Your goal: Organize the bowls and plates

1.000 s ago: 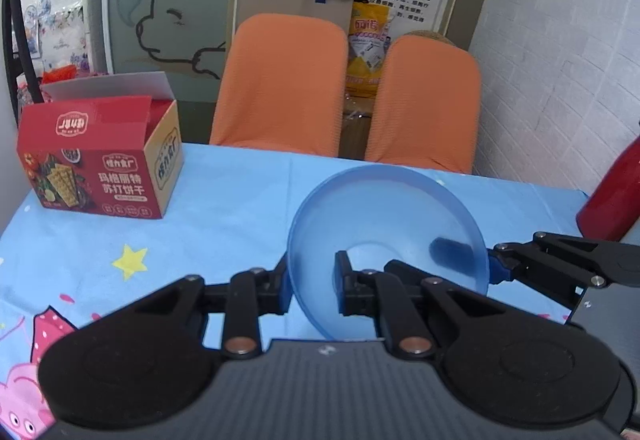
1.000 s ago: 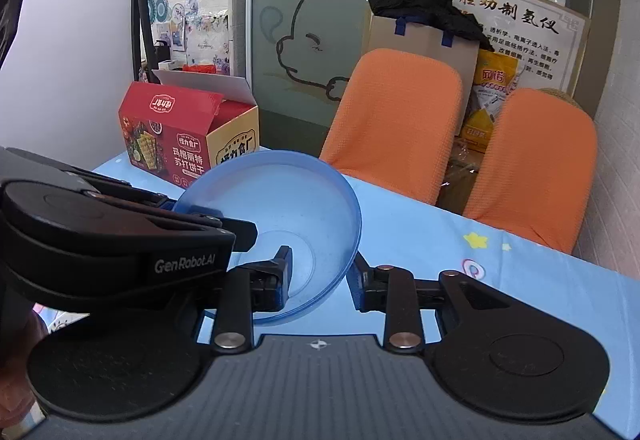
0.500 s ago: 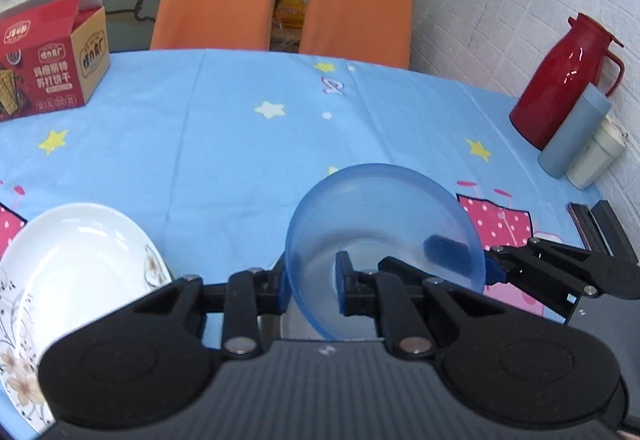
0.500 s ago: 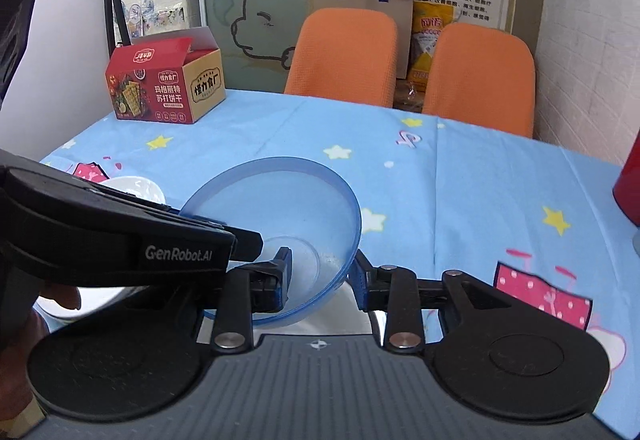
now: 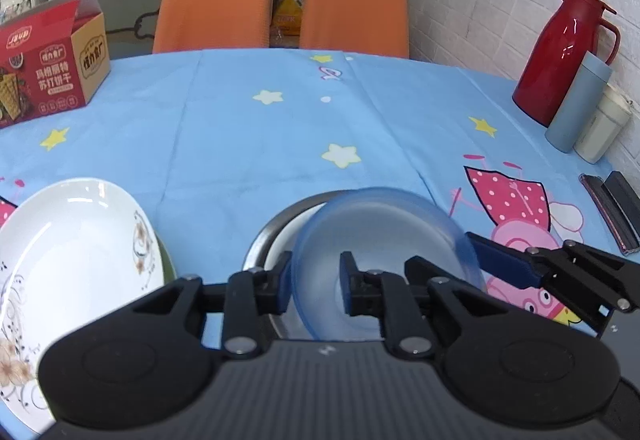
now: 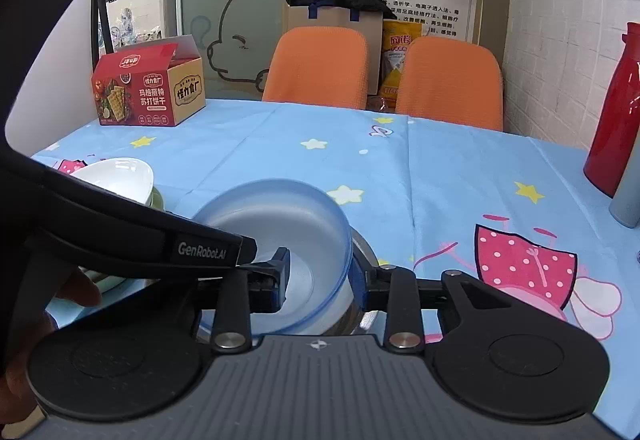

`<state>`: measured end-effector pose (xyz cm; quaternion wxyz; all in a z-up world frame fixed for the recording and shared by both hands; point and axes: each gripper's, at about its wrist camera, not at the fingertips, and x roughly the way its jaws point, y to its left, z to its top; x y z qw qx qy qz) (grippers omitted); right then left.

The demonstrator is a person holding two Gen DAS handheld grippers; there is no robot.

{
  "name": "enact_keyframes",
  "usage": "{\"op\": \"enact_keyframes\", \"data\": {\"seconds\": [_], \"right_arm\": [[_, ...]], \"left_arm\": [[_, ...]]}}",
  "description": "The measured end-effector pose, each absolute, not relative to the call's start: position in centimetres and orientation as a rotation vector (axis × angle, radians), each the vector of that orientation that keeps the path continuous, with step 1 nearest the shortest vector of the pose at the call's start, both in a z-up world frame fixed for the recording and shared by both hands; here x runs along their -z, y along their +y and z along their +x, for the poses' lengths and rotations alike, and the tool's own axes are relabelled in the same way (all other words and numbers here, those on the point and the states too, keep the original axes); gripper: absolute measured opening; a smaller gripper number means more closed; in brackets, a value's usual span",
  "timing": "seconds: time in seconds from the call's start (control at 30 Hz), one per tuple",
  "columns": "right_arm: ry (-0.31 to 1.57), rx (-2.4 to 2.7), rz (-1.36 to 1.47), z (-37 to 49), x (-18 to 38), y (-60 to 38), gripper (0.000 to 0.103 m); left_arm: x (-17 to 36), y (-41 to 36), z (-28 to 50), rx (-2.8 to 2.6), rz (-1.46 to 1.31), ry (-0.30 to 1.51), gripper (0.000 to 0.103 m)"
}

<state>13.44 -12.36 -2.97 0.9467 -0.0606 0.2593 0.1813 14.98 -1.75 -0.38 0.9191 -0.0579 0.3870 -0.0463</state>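
A translucent blue bowl (image 5: 384,240) is held by both grippers over a metal bowl (image 5: 272,232) on the table. My left gripper (image 5: 314,286) is shut on the blue bowl's left rim. My right gripper (image 6: 320,278) is shut on its right rim (image 6: 344,240); its finger also shows in the left wrist view (image 5: 504,264). The blue bowl sits low, partly inside the metal bowl (image 6: 364,248). A white flowered plate (image 5: 68,264) lies at the left, on something green; it shows in the right wrist view too (image 6: 120,175).
A red cracker box (image 5: 48,67) stands at the far left. A red thermos (image 5: 560,55), a grey-blue cup (image 5: 576,107) and a cream cup (image 5: 604,127) stand at the right edge by dark flat objects (image 5: 608,207). Two orange chairs (image 5: 212,7) are behind the table.
Both grippers have lowered the blue bowl from mid-air down towards the table, into the metal bowl. The view has tilted down, and the white plate and metal bowl have come into sight.
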Motion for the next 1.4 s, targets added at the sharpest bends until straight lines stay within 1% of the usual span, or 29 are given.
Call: {"op": "enact_keyframes", "data": {"seconds": [0.03, 0.07, 0.1, 0.13, 0.17, 0.2, 0.23, 0.4, 0.53, 0.67, 0.77, 0.97, 1.4], "right_arm": [[0.521, -0.358, -0.102, 13.4, 2.9, -12.8, 0.066], [0.514, -0.351, -0.072, 13.3, 2.9, -13.4, 0.069], [0.508, -0.347, -0.041, 13.2, 2.8, -13.9, 0.072], [0.503, -0.343, -0.005, 13.1, 2.8, -14.6, 0.081], [0.501, -0.341, 0.022, 12.9, 2.8, -15.1, 0.087], [0.501, -0.333, 0.043, 12.7, 3.0, -15.5, 0.098], [0.499, -0.322, 0.059, 12.5, 3.1, -15.8, 0.103], [0.511, -0.333, 0.104, 12.1, 3.8, -15.7, 0.103], [0.523, -0.344, 0.094, 12.4, 4.2, -15.1, 0.103], [0.532, -0.352, 0.098, 12.7, 4.3, -14.9, 0.103], [0.547, -0.356, 0.085, 13.3, 4.5, -14.5, 0.103], [0.576, -0.363, 0.074, 14.2, 4.8, -14.2, 0.103], [0.637, -0.357, 0.022, 16.2, 5.6, -12.7, 0.103]], "left_arm": [[0.3, -1.5, 14.9, 0.097, -0.127, 0.786, 0.031], [0.1, -1.2, 14.9, 0.101, -0.142, 0.778, 0.044], [-0.1, -0.8, 14.7, 0.104, -0.160, 0.770, 0.060], [-0.4, -0.3, 14.4, 0.110, -0.181, 0.752, 0.067], [-0.7, 0.0, 14.0, 0.108, -0.188, 0.730, 0.069], [-1.1, 0.2, 13.7, 0.100, -0.184, 0.709, 0.069], [-1.5, 0.3, 13.3, 0.089, -0.178, 0.685, 0.069], [-2.9, 1.4, 11.9, 0.079, -0.209, 0.624, 0.072], [-2.8, 3.1, 12.8, 0.067, -0.241, 0.655, 0.072], [-2.0, 4.3, 14.5, 0.108, -0.251, 0.740, 0.072], [-1.1, 4.2, 16.0, 0.174, -0.207, 0.837, 0.072], [-0.2, 3.4, 18.1, 0.239, -0.093, 0.917, 0.073], [2.0, 1.7, 20.8, 0.287, 0.057, 0.937, 0.073]]}}
